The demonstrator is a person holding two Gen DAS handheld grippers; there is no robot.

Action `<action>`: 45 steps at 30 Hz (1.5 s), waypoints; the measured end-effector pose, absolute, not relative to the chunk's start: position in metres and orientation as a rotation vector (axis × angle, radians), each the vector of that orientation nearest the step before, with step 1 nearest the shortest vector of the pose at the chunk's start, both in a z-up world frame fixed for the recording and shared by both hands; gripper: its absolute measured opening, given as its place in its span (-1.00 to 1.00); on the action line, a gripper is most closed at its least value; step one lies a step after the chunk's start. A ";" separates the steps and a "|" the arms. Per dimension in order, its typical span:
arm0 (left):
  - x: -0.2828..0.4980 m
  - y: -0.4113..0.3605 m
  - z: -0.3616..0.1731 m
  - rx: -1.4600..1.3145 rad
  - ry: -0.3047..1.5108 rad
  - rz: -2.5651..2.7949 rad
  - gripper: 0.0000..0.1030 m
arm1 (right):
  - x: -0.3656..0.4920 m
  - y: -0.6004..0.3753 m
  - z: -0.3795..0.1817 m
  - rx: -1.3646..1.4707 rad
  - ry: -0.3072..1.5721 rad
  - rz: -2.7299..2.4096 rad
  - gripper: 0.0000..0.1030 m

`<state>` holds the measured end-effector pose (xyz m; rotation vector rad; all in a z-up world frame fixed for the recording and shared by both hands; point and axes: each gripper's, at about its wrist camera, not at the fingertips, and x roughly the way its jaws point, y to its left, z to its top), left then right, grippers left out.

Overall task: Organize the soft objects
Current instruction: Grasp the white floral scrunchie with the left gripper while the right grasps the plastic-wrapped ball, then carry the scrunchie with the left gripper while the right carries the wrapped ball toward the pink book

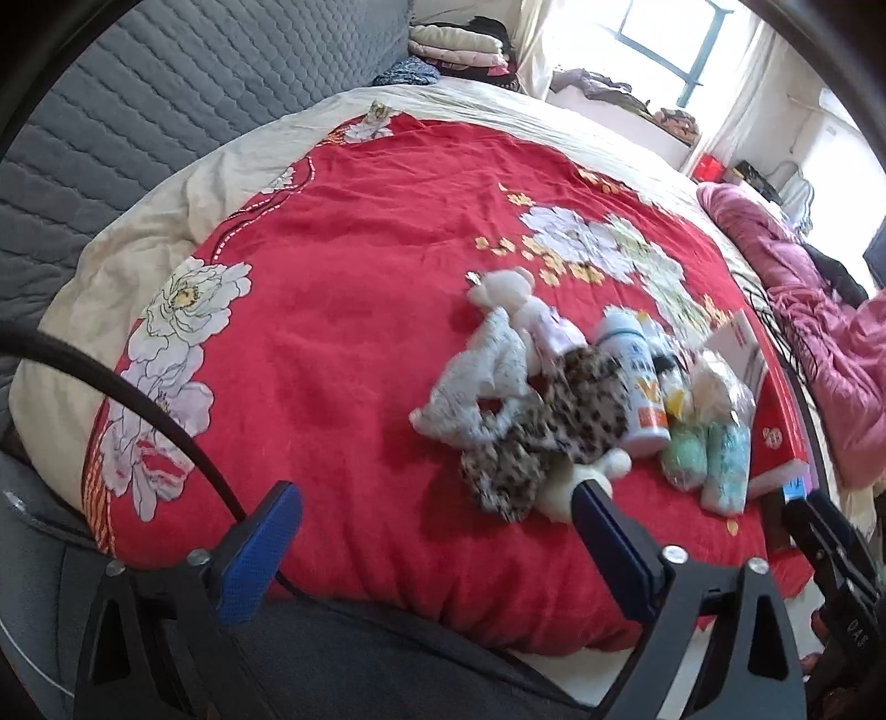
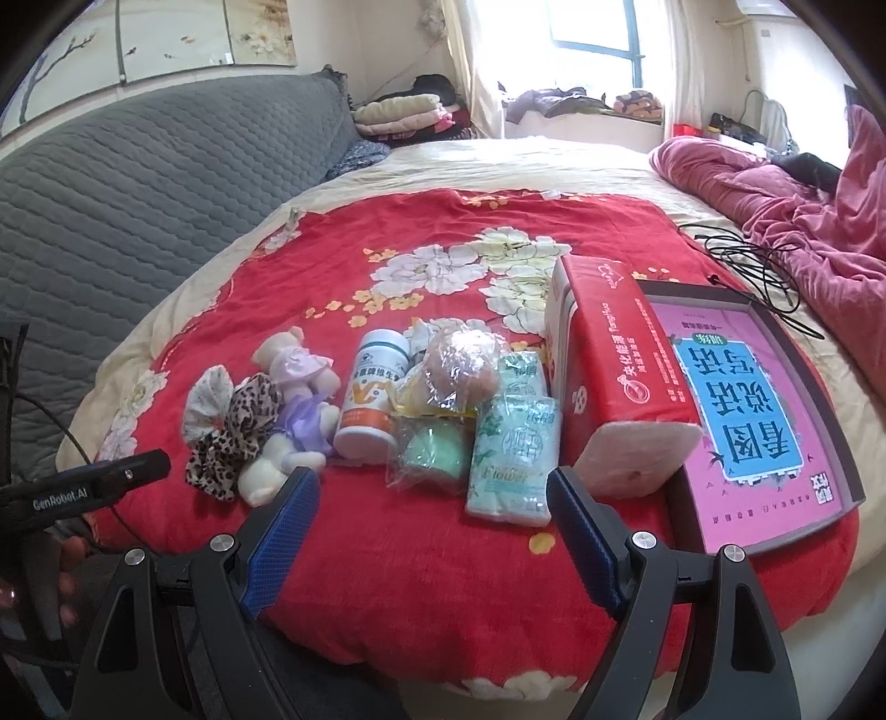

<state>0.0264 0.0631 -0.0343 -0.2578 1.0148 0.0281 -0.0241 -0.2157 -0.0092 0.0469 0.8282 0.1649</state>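
The tissue pack (image 2: 512, 459) marked "Flower" lies just ahead of the right gripper (image 2: 434, 518), whose jaws are wide and empty. The left gripper (image 1: 437, 518), with "GenRobot.AI" on its side, also has wide, empty jaws.

Bedroom interior, daylit. A bed covered by a red plush blanket printed with white peonies (image 2: 387, 232) fills the centre of both views, laid over a cream quilt (image 2: 498, 149). At left rises a grey quilted padded headboard (image 2: 138, 166); above it, in the upper left of the right view, hang painted wall panels with branches and blossoms (image 2: 166, 33). Folded bedding in cream and pink (image 2: 398, 113) is stacked behind the headboard's far end. A bright window with a dark frame (image 2: 592, 33), flanked by pale curtains (image 2: 476, 66), stands at upper centre over a white sill strewn with clothes (image 2: 581, 111). A crumpled pink duvet (image 2: 803, 221) lies at right.
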 end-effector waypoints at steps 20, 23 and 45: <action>0.104 0.061 -0.064 -0.199 1.079 -0.116 -0.17 | 0.058 -0.209 -0.021 -0.033 0.865 0.113 0.65; 0.110 0.062 -0.066 -0.211 1.080 -0.136 -0.33 | 0.073 -0.204 -0.025 -0.042 0.875 0.111 0.64; 0.119 0.066 -0.062 -0.236 1.052 -0.182 -0.81 | 0.106 -0.202 -0.047 -0.130 0.924 0.038 0.03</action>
